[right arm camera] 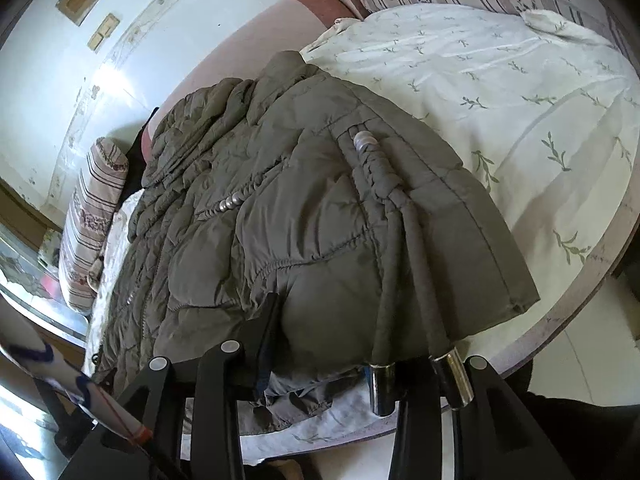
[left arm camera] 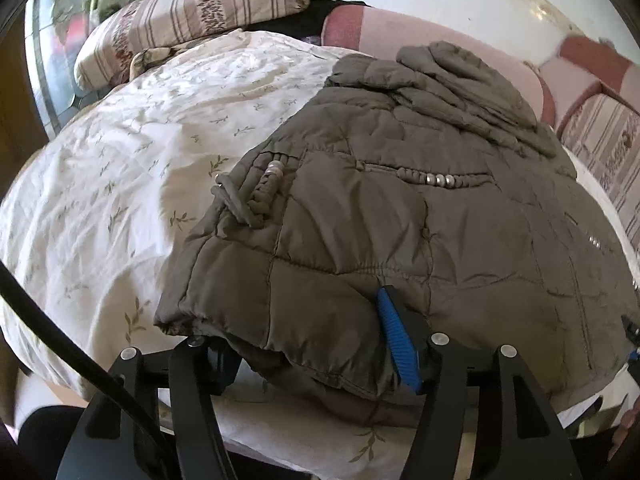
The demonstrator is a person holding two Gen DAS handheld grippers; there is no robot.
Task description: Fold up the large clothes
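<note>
An olive-brown quilted jacket (left arm camera: 400, 208) lies on a bed, folded over itself, with a braided drawstring and silver beads on top. My left gripper (left arm camera: 316, 356) straddles the jacket's near hem; its blue-padded right finger (left arm camera: 398, 340) lies on the fabric and the left finger is under the fold. In the right wrist view the jacket (right arm camera: 300, 220) fills the middle. My right gripper (right arm camera: 320, 360) straddles its near edge, the fabric bunched between the fingers. Two drawstring cords with metal tips (right arm camera: 450, 378) hang over that edge.
The bed has a white sheet with a leaf print (left arm camera: 120, 168). A striped pillow (left arm camera: 188, 20) lies at the head, another (right arm camera: 92, 220) in the right view. A pink striped blanket (left arm camera: 592, 92) lies at the far side. The bed edge (right arm camera: 580, 292) and floor are right.
</note>
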